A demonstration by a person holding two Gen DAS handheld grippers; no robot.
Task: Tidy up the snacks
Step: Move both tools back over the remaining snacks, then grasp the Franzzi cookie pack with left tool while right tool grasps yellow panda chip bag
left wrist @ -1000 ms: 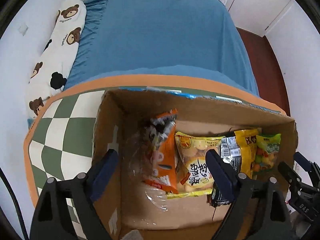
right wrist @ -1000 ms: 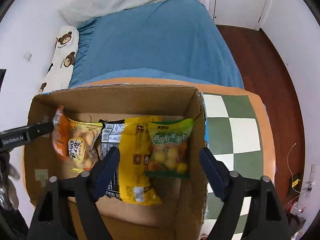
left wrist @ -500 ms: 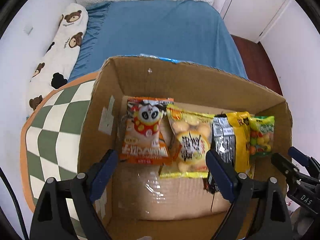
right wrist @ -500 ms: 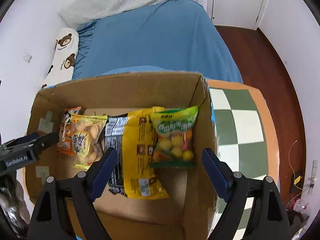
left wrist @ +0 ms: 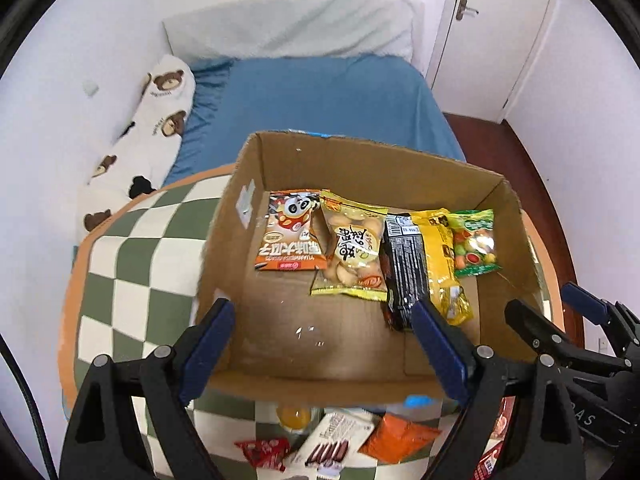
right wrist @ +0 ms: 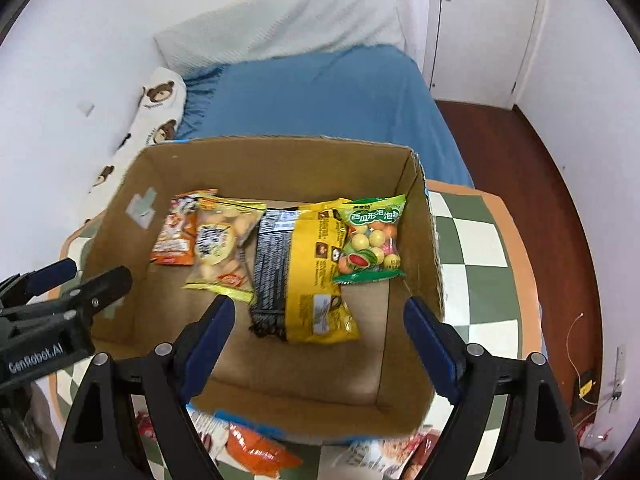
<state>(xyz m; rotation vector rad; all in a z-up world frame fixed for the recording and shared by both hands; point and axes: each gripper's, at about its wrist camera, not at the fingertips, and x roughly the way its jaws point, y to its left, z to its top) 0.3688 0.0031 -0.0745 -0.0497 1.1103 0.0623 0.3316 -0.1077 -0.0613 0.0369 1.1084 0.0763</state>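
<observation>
Matt brown cardboard box point(left wrist: 248, 184), faintly rough, shiny clear tape on its floor. Glossy plastic-film snack packs inside: orange pack point(left wrist: 290, 236), crinkly clear biscuit bag point(left wrist: 352, 248), yellow pack point(right wrist: 312, 264), green gum bag point(right wrist: 370, 240). Soft blue cloth bed point(left wrist: 320, 100), fuzzy bear pillow point(left wrist: 156, 120). Polished dark wood floor point(right wrist: 540, 160). Smooth checked surface point(left wrist: 132, 264). Matt black plastic grippers, blue rubbery pads point(right wrist: 212, 336).

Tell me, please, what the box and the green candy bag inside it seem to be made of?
The box looks like plain brown corrugated cardboard: matte walls, raw cut top edges, tape patches inside. The green candy bag appears to be glossy plastic film, printed green at top and bottom, with a clear window showing round candies; the exact plastic cannot be told.
</observation>
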